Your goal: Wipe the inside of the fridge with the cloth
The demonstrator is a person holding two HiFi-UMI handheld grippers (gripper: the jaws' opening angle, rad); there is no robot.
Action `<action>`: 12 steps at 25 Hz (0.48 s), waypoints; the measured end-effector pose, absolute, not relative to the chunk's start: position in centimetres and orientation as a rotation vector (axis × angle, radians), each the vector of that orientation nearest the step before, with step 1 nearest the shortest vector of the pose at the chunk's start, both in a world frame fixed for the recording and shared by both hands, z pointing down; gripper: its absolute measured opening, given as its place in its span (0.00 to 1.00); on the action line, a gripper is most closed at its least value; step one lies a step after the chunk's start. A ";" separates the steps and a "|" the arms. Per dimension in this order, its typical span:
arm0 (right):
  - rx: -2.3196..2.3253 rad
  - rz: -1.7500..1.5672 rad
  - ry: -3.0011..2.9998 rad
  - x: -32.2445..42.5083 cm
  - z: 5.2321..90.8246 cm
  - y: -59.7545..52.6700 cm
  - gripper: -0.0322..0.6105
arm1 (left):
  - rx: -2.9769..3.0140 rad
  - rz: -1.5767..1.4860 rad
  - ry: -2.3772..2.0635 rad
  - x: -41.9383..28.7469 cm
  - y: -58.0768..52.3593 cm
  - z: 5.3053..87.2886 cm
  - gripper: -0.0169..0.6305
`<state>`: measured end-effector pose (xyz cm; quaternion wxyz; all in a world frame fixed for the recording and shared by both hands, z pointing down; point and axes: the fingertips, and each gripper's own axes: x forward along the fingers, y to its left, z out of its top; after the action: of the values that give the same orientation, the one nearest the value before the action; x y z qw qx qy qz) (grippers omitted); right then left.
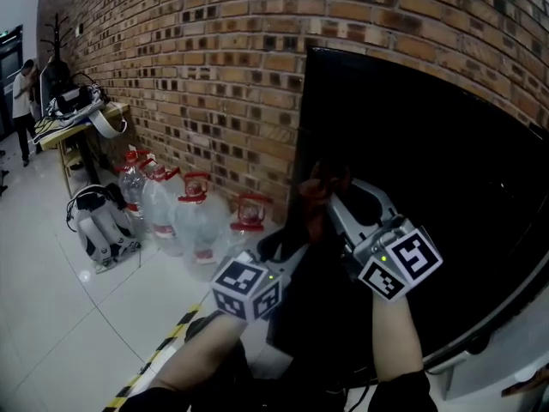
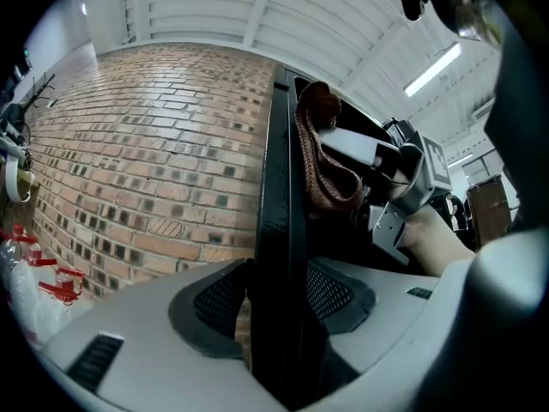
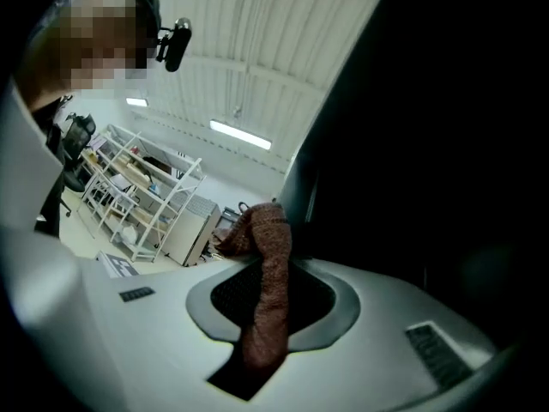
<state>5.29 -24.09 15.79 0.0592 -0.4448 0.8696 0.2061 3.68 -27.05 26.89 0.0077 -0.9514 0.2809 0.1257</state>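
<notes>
The reddish-brown knitted cloth [image 3: 273, 239] hangs pinched in the right gripper [image 3: 268, 309], its 2 jaws pressed on a narrow bunched strip while the rest droops loose at the tips, just beside the dark face of the tall black fridge [image 1: 429, 187]. The left gripper [image 2: 276, 307] is clamped on the thin black edge of the fridge door [image 2: 279, 187], 1 pad on each side of it, holding it by that edge next to the red brick wall [image 1: 214, 58]. The space the cloth faces is too dark to show shelves or walls, so how far inside it sits cannot be told. The likeliest trouble is the cloth itself — only a thin fold is held, and dragging it hard across a surface could pull it out of the jaws. The door grip is also slender; if the pads slide off that smooth edge, the door may swing onto the right gripper, or the other way towards the clear plastic water jugs with red handles [image 1: 197, 217] standing on the floor near it.
</notes>
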 end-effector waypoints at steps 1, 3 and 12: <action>-1.364 0.619 2.614 5.8 15.6 -24.6 0.18 | -2.971 0.396 0.878 3.7 -27.1 26.8 0.35; -1.419 0.619 2.587 6.9 15.4 -25.8 0.18 | -2.967 0.403 0.881 3.6 -27.1 26.6 0.35; -1.400 0.610 2.561 8.9 15.2 -27.6 0.18 | -2.970 0.421 0.888 3.6 -27.2 26.6 0.35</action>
<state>8.92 -27.56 15.25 0.0797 -0.4679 0.8562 0.2039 3.61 -27.17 26.57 0.0064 -0.9493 0.2839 0.1346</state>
